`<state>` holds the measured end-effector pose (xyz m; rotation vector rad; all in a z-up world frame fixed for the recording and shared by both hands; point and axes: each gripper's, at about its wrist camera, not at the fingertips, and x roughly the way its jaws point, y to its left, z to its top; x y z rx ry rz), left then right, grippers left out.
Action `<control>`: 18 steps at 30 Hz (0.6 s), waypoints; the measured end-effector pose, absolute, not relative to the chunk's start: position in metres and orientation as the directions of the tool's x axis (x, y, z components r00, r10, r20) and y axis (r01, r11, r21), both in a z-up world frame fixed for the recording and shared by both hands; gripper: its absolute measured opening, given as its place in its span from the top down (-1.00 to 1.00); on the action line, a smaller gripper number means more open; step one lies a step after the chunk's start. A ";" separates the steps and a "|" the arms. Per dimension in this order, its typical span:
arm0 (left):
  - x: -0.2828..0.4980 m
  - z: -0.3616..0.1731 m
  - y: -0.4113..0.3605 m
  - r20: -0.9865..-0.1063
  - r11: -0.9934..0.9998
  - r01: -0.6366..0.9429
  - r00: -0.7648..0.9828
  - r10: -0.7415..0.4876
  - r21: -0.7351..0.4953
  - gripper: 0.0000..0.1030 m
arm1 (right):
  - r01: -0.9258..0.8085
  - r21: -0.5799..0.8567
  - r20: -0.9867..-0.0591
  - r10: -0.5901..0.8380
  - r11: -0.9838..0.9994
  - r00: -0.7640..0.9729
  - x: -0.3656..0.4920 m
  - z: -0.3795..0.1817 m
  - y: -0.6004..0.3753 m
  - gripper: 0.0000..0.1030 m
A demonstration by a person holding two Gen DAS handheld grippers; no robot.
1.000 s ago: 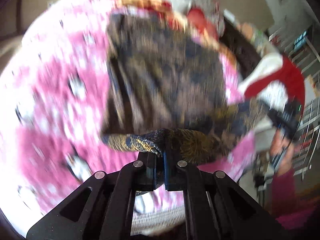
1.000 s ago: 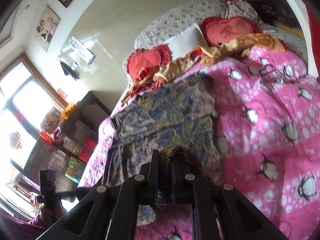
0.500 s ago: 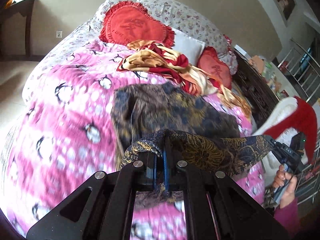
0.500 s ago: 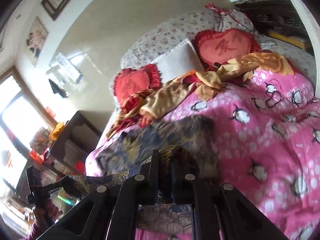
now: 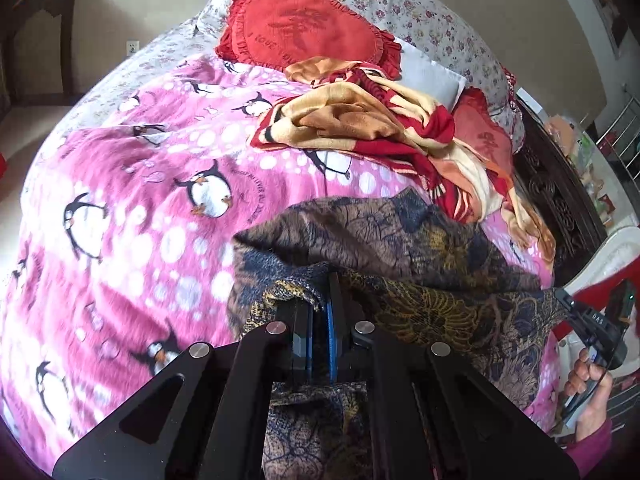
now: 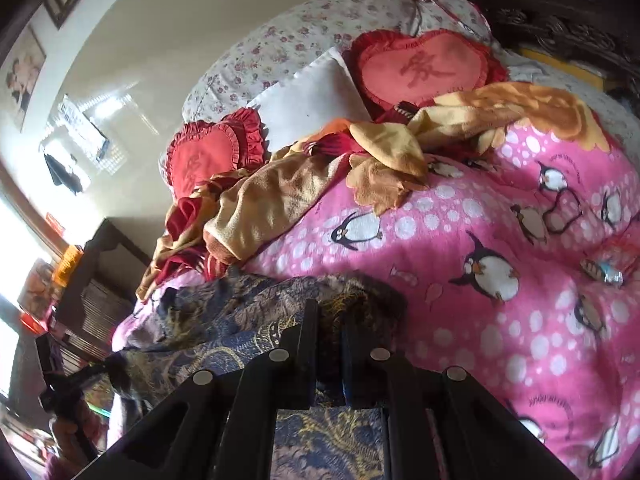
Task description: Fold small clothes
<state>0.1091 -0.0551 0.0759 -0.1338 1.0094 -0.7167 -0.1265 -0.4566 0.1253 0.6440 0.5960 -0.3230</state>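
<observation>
A dark blue, brown and gold patterned garment (image 5: 400, 240) lies on the pink penguin blanket (image 5: 140, 200). Its near edge is lifted and stretched between both grippers. My left gripper (image 5: 320, 304) is shut on one end of that edge, with cloth bunched over its fingertips. At the right of the left wrist view, a hand holds my right gripper (image 5: 562, 298), which pinches the other end. In the right wrist view the right gripper (image 6: 330, 320) is shut on the garment (image 6: 240, 312). The left gripper (image 6: 108, 364) shows small and blurred at the lower left.
A crumpled red and tan cloth pile (image 5: 380, 128) lies beyond the garment. Red heart cushions (image 5: 304, 28) and a white pillow (image 6: 312, 100) sit at the bed's head. Dark wooden furniture (image 5: 560, 208) stands beside the bed. A small wrapper (image 6: 604, 272) lies on the blanket.
Both grippers pulled back toward the near side of the bed, dragging the held edge with them. Less of the garment lies flat ahead, and the cushions and cloth pile came into view.
</observation>
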 end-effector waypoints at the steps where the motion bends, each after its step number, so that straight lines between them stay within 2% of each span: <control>1: 0.114 0.073 -0.056 -0.730 0.759 0.479 0.302 -0.614 -0.441 0.93 | 0.459 0.466 -0.616 -0.095 0.757 0.782 -0.125 0.125 -0.458 0.83; 2: 0.118 0.072 -0.056 -0.735 0.756 0.471 0.281 -0.617 -0.455 0.89 | 0.468 0.465 -0.634 -0.087 0.751 0.769 -0.124 0.123 -0.460 0.73; 3: 0.122 0.071 -0.055 -0.739 0.749 0.463 0.254 -0.624 -0.474 0.85 | 0.480 0.462 -0.645 -0.089 0.746 0.759 -0.125 0.124 -0.462 0.53; 5: 0.121 0.077 -0.050 -0.733 0.730 0.478 0.229 -0.641 -0.489 0.77 | 0.481 0.465 -0.620 -0.114 0.743 0.777 -0.140 0.132 -0.461 0.35; 8: 0.106 0.091 -0.040 -0.723 0.696 0.532 0.209 -0.659 -0.481 0.51 | 0.426 0.463 -0.581 -0.097 0.778 0.808 -0.160 0.143 -0.448 0.35; 10: 0.085 0.103 -0.034 -0.722 0.696 0.588 0.256 -0.643 -0.411 0.29 | 0.359 0.397 -0.594 -0.061 0.845 0.802 -0.165 0.143 -0.422 0.35; 11: 0.074 0.107 -0.032 -0.715 0.697 0.613 0.289 -0.636 -0.372 0.04 | 0.333 0.361 -0.613 -0.048 0.871 0.789 -0.166 0.141 -0.410 0.35; 12: 0.063 0.111 -0.030 -0.701 0.694 0.636 0.321 -0.637 -0.338 -0.08 | 0.305 0.329 -0.633 -0.031 0.894 0.774 -0.165 0.136 -0.397 0.35; 14: 0.044 0.116 -0.029 -0.684 0.683 0.668 0.352 -0.639 -0.294 -0.08 | 0.255 0.312 -0.664 0.018 0.915 0.748 -0.159 0.122 -0.378 0.35; 18: 0.014 0.100 -0.051 -0.703 0.614 0.717 0.248 -0.667 -0.330 -0.08 | 0.185 0.296 -0.721 0.092 0.937 0.687 -0.125 0.091 -0.352 0.35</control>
